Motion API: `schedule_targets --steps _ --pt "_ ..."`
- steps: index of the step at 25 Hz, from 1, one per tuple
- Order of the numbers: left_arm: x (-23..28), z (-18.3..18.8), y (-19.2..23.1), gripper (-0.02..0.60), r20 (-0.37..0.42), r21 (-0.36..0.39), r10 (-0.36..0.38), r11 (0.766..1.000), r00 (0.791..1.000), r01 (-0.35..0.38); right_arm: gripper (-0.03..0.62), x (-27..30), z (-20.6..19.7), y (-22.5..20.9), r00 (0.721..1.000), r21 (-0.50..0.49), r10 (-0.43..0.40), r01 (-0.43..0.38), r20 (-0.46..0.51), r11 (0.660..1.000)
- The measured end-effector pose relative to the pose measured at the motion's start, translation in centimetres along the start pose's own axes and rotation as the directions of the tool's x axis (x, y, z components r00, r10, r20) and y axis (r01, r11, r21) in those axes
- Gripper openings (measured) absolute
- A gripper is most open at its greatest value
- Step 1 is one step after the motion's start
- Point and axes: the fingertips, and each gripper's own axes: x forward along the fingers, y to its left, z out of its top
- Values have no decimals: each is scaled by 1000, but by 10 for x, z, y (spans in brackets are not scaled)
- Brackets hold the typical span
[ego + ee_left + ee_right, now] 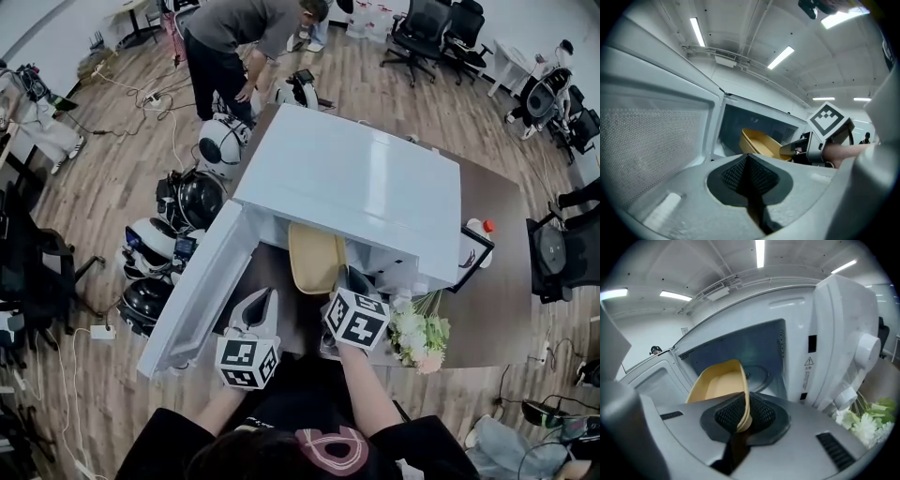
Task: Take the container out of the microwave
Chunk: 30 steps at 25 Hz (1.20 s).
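Note:
A white microwave stands on a brown table with its door swung open to the left. A shallow yellow container juts out of the cavity mouth. My right gripper is shut on the container's right rim; in the right gripper view the rim sits pinched between the pads of my right gripper, with the tray tilted in front of the cavity. My left gripper hovers shut and empty just left of the container, beside the door. From the left gripper view, my left gripper faces the container.
White flowers lie right of my right hand, beside the microwave's knobs. A red-capped bottle and a dark frame stand at the table's right. Round white-and-black devices crowd the floor at left. A person bends over behind.

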Motion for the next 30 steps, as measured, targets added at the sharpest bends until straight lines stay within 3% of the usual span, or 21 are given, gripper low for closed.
schedule_targets --steps 9,20,30 --pt "-10 -6 -5 9 6 -10 23 1000 1000 -23 35 -39 -20 -15 1000 -7 21 -21 -22 1000" --pt "-17 -13 -15 9 2 -2 15 1000 1000 -15 35 -81 -24 -22 997 21 76 -76 21 997" --pt "-15 -18 -34 9 -5 20 -42 999 999 42 35 -97 -53 -43 999 9 36 -36 1 999"
